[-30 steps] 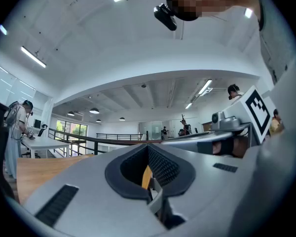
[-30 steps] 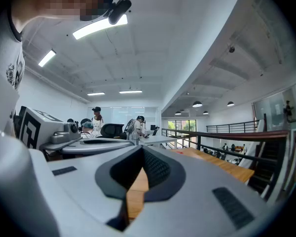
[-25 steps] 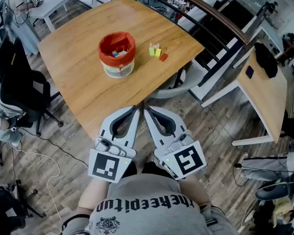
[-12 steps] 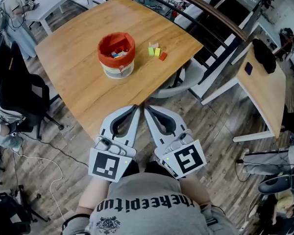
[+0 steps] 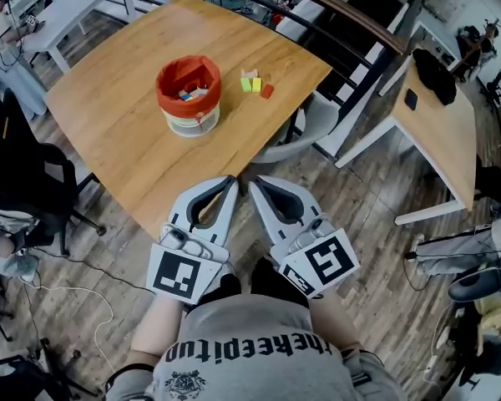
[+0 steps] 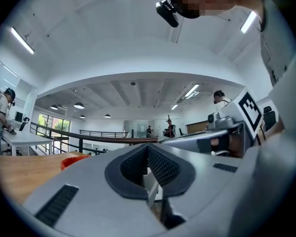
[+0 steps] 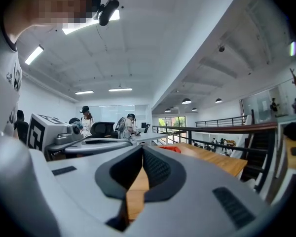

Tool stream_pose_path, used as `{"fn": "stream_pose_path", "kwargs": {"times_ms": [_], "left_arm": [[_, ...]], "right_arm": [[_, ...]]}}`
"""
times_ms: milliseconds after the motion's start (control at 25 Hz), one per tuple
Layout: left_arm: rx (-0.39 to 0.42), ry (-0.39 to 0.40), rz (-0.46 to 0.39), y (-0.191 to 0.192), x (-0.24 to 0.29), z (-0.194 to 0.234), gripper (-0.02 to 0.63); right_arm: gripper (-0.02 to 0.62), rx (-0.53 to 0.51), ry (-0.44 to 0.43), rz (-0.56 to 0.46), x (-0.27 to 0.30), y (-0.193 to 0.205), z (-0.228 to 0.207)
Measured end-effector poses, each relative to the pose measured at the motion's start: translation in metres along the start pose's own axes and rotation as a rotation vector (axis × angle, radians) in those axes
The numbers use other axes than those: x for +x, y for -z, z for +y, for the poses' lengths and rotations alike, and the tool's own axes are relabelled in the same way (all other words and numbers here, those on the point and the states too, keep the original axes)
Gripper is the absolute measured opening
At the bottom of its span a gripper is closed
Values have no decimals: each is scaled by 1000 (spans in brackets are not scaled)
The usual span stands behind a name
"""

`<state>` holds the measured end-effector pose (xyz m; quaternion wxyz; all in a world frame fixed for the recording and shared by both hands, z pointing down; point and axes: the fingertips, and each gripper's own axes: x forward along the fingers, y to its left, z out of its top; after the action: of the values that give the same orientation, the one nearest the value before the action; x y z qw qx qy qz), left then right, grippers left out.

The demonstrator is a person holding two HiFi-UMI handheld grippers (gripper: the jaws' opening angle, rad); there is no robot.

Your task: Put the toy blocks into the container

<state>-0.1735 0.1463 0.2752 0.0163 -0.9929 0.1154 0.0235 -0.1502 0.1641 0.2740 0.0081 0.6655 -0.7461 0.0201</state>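
Since a second ago the head view has swung a little: the square light-wood table [image 5: 108, 140] and what stands on it now lie further left in the picture, while both grippers hold about the same spot off the table's near corner.

Head view: the round white container with a red liner [image 5: 189, 94] stands upright near the table's middle, with a few coloured blocks inside. Just to its right, apart from it, lies a small cluster of toy blocks [image 5: 255, 83] in yellow-green, yellow and red on the bare wood. The grey left gripper [image 5: 230, 182] and grey right gripper [image 5: 255, 182] point toward the table side by side, tips close together, well short of the blocks. Below them is the person's grey printed shirt [image 5: 242, 349]. A second wooden desk [image 5: 451, 140] stands to the right, on the plank floor.

Left gripper view: the jaws are pressed together at the tips with nothing between them; the red liner shows low at left.

Right gripper view: these jaws also meet, empty, with only table wood showing through the gap behind the tips.
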Motion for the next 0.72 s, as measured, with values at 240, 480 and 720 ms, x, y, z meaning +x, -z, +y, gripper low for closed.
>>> {"fn": "stream_pose_path", "kwargs": {"times_ms": [240, 480, 720], "left_arm": [[-8, 33, -11, 0, 13, 0, 12], [-13, 21, -4, 5, 35, 2, 12], [-11, -5, -2, 6, 70, 9, 12]], "right_arm": [[12, 7, 56, -5, -1, 2, -14], [12, 21, 69, -4, 2, 3, -40], [12, 17, 43, -8, 15, 1, -76]]}}
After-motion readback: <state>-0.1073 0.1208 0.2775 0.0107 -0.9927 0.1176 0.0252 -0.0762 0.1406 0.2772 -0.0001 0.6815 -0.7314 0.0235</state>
